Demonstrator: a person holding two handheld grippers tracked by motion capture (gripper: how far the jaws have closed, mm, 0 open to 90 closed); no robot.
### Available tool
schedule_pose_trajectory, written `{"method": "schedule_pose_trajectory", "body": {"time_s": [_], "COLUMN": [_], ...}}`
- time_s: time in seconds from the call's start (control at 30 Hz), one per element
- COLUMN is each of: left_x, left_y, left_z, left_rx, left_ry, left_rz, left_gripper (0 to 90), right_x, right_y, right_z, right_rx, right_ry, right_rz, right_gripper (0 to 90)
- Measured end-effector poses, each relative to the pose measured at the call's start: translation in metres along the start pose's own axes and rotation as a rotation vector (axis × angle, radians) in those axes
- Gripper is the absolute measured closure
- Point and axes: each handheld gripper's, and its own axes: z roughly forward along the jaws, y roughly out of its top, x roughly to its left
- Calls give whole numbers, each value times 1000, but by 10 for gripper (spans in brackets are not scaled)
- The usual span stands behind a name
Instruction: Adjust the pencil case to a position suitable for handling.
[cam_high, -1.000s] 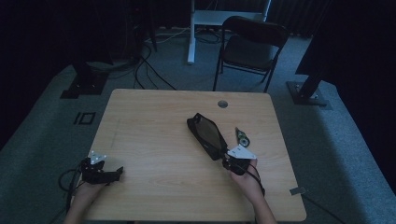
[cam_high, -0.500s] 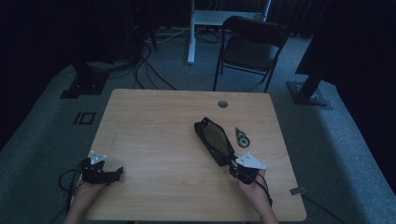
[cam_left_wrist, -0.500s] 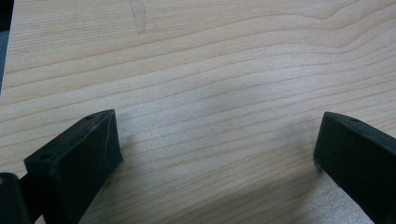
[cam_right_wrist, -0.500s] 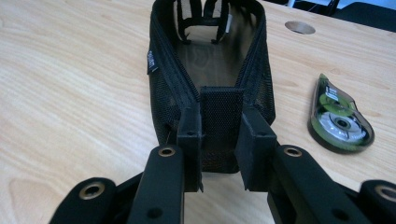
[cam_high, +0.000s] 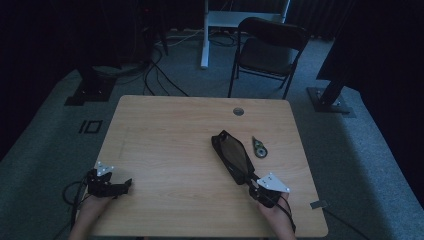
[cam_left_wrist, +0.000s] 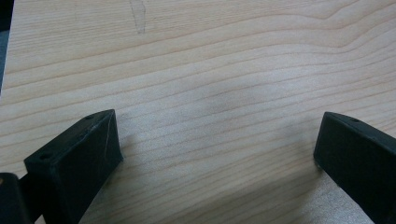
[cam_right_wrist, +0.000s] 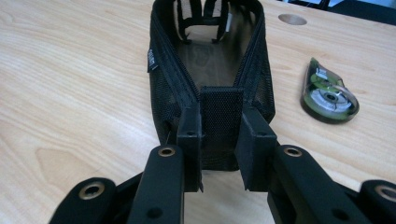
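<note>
Right gripper view shows the right gripper (cam_right_wrist: 219, 140) with its jaws clamped on the end tab of the open black mesh pouch (cam_right_wrist: 210, 70), which lies on the worktop (cam_right_wrist: 70, 93) beside a correction-tape dispenser (cam_right_wrist: 329, 93). The left gripper (cam_high: 107, 182) rests wide-jawed, holding nothing, well apart. The step looks like positioning the pouch; next likely calls for loading the dispenser.

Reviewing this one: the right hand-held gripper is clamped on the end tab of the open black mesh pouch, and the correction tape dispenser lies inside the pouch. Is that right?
Not quite. The right hand-held gripper is clamped on the end tab of the open black mesh pouch, but the tape dispenser lies on the table beside the pouch, not inside it. The right gripper view shows this.
</note>
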Motion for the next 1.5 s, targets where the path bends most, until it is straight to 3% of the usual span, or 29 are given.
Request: {"method": "schedule_pose_trajectory", "body": {"time_s": [0.23,0.4,0.6,0.9,1.03,1.5], "left_x": [0,0,0,0,0,0], "left_y": [0,0,0,0,0,0], "left_z": [0,0,0,0,0,0], "left_rx": [0,0,0,0,0,0], "left_ry": [0,0,0,0,0,0], "left_rz": [0,0,0,0,0,0], "left_gripper": [7,7,7,7,7,7], "right_x": [7,9,7,-4,-10,-40], "right_y": [-4,1,6,24,34,60], "right_z": [-8,-11,-11,-14,-13,6], "right_rx": [2,-5,-20,-58,-74,-90], "right_ry": [5,12,17,16,17,-27], "right_rz": [6,-28,-8,5,10,46], "right_gripper": [727,619,563,468,466,406]}}
